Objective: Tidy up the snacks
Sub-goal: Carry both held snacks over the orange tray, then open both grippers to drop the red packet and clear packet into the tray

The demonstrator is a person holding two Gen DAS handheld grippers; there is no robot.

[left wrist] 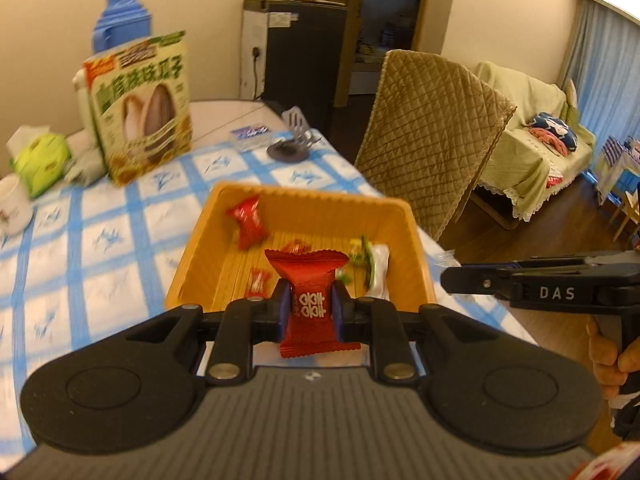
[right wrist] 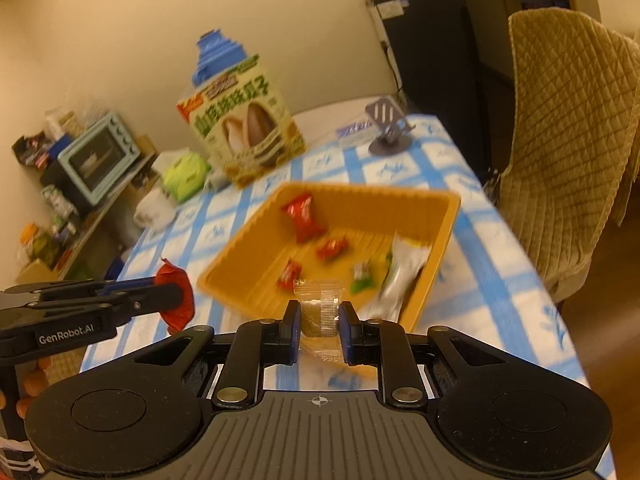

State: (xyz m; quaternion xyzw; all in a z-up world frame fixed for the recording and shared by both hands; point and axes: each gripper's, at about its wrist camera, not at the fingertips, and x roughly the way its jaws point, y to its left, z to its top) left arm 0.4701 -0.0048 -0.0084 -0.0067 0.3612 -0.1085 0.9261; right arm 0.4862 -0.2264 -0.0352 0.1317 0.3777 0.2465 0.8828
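Observation:
An orange tray (left wrist: 200, 248) (right wrist: 448, 216) sits on the blue-checked tablecloth and holds several wrapped snacks: red candies (left wrist: 246, 220) (right wrist: 304, 216), a green candy (right wrist: 362, 276) and a white-green packet (left wrist: 378, 268) (right wrist: 404, 272). My left gripper (left wrist: 308, 312) is shut on a red wrapped candy (left wrist: 310, 300), held just before the tray's near rim; it also shows in the right wrist view (right wrist: 176, 296). My right gripper (right wrist: 320, 320) is shut on a clear wrapped snack (right wrist: 320, 308) over the tray's near edge; its fingers (left wrist: 472, 280) show in the left wrist view.
A sunflower-seed box (left wrist: 140, 108) (right wrist: 244, 124), a blue container (left wrist: 120, 16), a green tissue pack (left wrist: 40, 160), a white mug (left wrist: 12, 208) and a grey phone stand (left wrist: 294, 136) (right wrist: 388, 128) stand behind the tray. A quilted chair (left wrist: 428, 136) is at the table's right edge. A toaster oven (right wrist: 100, 156) stands left.

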